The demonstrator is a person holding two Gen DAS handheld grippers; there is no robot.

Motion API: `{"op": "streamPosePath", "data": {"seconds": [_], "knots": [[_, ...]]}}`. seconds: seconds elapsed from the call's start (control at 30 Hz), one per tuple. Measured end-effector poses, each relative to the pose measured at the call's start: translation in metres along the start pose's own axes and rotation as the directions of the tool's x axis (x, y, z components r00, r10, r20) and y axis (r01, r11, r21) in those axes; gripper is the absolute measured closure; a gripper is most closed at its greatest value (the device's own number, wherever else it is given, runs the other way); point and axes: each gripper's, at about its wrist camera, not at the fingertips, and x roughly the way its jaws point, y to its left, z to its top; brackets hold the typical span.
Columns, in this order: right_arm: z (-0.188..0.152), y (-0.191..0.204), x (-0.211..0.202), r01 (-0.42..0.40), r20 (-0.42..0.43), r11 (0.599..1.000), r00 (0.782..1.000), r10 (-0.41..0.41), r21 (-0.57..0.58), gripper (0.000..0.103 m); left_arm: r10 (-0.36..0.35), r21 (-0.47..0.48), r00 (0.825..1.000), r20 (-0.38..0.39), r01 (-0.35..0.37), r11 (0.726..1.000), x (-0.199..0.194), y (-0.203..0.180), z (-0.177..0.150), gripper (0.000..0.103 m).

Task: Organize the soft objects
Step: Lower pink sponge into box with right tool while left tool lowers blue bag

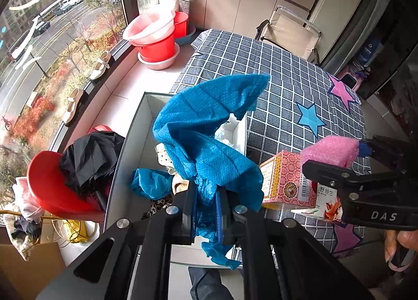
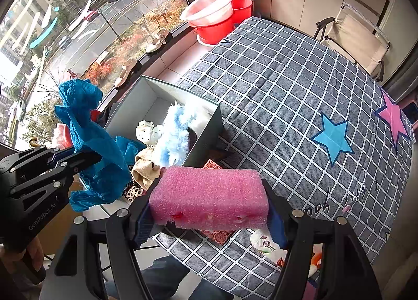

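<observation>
My left gripper (image 1: 206, 211) is shut on a crumpled blue cloth (image 1: 206, 127) and holds it up over the grey box (image 1: 125, 148). The cloth also shows in the right wrist view (image 2: 96, 148), beside the box (image 2: 206, 133). My right gripper (image 2: 209, 219) is shut on a pink foam block (image 2: 209, 195), held above the table's near edge; the block also shows in the left wrist view (image 1: 330, 150). Inside the box lie a fluffy blue-white item (image 2: 175, 135), a polka-dot cloth (image 2: 149, 131), a beige cloth (image 2: 143, 166) and another blue piece (image 1: 150, 182).
A checked cloth with stars covers the table (image 2: 287, 91). A red patterned carton (image 1: 284, 180) and a packet (image 2: 266, 245) lie at its near edge. Red basins (image 1: 156, 39) stand on the sill, a red tub with black cloth (image 1: 65, 182) on the left, a folding chair (image 1: 287, 31) behind.
</observation>
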Motion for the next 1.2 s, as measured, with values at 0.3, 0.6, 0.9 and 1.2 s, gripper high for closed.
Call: {"op": "streamPosePath", "data": {"seconds": [0.3, 0.6, 0.9, 1.2], "knots": [[0.019, 0.064, 0.029, -0.055, -0.053, 0.989, 0.997, 0.049, -0.135, 0.031, 0.062, -0.093, 0.997, -0.042, -0.066, 0.993, 0.005, 0.047, -0.036, 0.091], [0.023, 0.091, 0.05, -0.056, -0.094, 0.979, 0.995, 0.038, -0.196, 0.031, 0.074, -0.115, 0.993, -0.09, -0.084, 0.99, 0.016, 0.059, -0.054, 0.091], [0.022, 0.092, 0.054, -0.05, -0.113, 0.978, 0.993, 0.027, -0.204, 0.031, 0.058, -0.102, 0.993, -0.106, -0.069, 0.992, 0.024, 0.056, -0.055, 0.091], [0.022, 0.089, 0.057, -0.035, -0.123, 0.978, 0.992, 0.009, -0.207, 0.031, 0.052, -0.098, 0.989, -0.136, -0.066, 0.993, 0.035, 0.056, -0.057, 0.091]]}}
